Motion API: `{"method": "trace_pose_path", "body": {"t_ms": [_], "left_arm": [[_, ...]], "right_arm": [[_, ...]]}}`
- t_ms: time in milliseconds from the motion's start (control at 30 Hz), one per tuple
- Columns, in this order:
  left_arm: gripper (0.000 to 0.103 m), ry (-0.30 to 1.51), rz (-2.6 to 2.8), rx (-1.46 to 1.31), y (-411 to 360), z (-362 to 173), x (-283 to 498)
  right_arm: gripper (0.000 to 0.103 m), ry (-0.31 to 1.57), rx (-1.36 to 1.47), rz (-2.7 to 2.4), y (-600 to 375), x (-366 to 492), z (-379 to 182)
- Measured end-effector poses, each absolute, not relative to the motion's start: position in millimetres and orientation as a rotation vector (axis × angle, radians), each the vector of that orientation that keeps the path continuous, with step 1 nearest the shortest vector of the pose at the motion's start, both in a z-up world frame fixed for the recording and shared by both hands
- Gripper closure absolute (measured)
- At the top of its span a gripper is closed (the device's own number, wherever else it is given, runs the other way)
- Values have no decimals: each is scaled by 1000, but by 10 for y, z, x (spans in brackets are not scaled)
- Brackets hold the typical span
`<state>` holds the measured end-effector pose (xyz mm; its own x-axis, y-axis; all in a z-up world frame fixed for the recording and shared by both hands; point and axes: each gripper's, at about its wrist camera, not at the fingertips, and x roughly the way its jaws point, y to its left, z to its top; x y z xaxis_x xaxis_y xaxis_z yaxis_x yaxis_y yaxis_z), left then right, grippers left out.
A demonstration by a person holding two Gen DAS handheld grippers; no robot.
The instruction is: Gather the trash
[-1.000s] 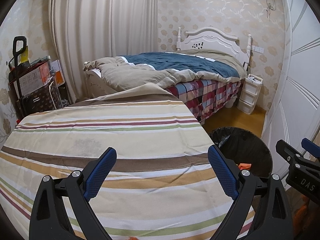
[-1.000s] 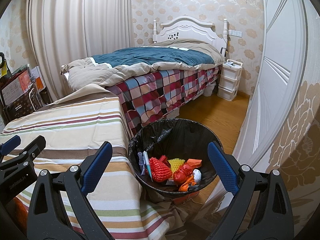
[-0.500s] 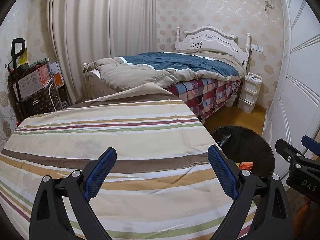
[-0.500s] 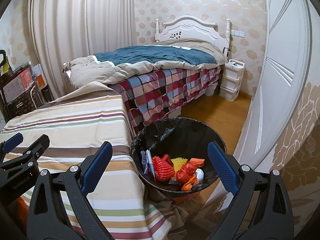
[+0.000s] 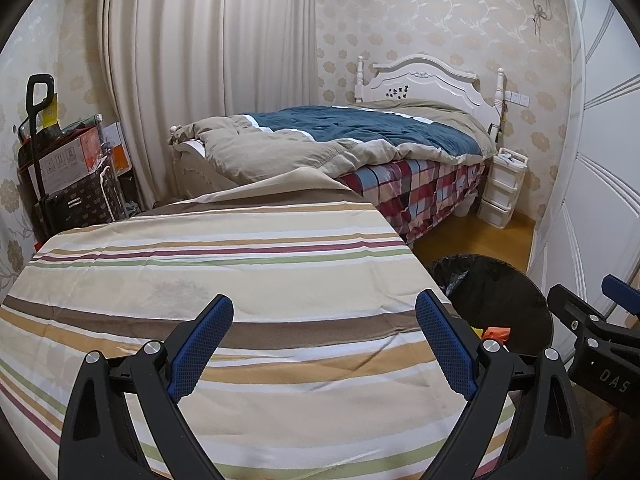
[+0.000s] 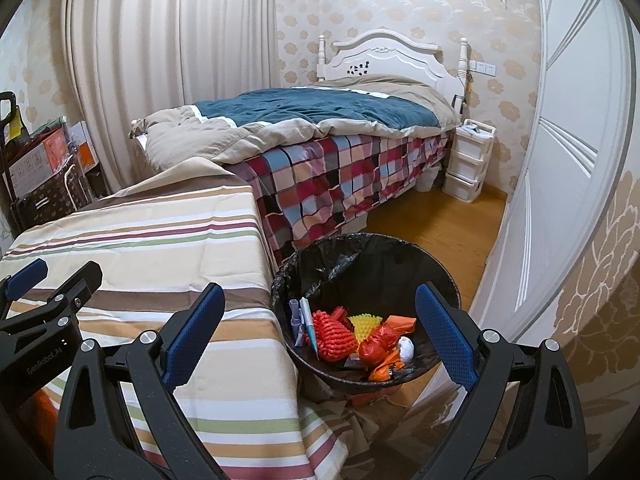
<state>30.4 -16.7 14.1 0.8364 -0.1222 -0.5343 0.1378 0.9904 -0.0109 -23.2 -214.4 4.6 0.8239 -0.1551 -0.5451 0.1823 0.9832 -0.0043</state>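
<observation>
Trash already sits in the bin (image 6: 366, 272): a red mesh wad (image 6: 334, 334), a yellow spiky piece (image 6: 364, 322), crumpled red and orange wrappers (image 6: 382, 344), a small white lump (image 6: 406, 347) and a pen-like stick (image 6: 309, 320) lie heaped on the black liner, at the near side of the bottom. The bin stands on the wooden floor (image 6: 436, 216) just beside the corner of the striped tablecloth (image 6: 160, 240), with the bed (image 6: 320, 128) behind it.

Your right gripper (image 6: 320, 328) hangs over the bin's near rim, jaws spread wide and holding nothing. Your left gripper (image 5: 324, 344) hovers above the tablecloth, also released and empty. No loose item shows on the visible stretch of cloth in either view, so the collecting looks close to finished, or finished.

To do this step well, sweep both cameras slowly over the parts you cannot see now: the near edge of the table under your hands, the cloth folds hanging by the bin, and the floor around its base. If you spot a stray piece, come down over it with the jaws wide, close on its middle, and carry it clear above the rim before letting go. Keep your right gripper off the liner so you don't drag it loose.
</observation>
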Motion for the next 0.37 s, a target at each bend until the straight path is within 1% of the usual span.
{"method": "trace_pose_path", "body": {"t_ms": [367], "left_arm": [[11,557,-62,59,75,105,358]], "right_arm": [[9,588,27,-137,-1958,-117,-1]]}}
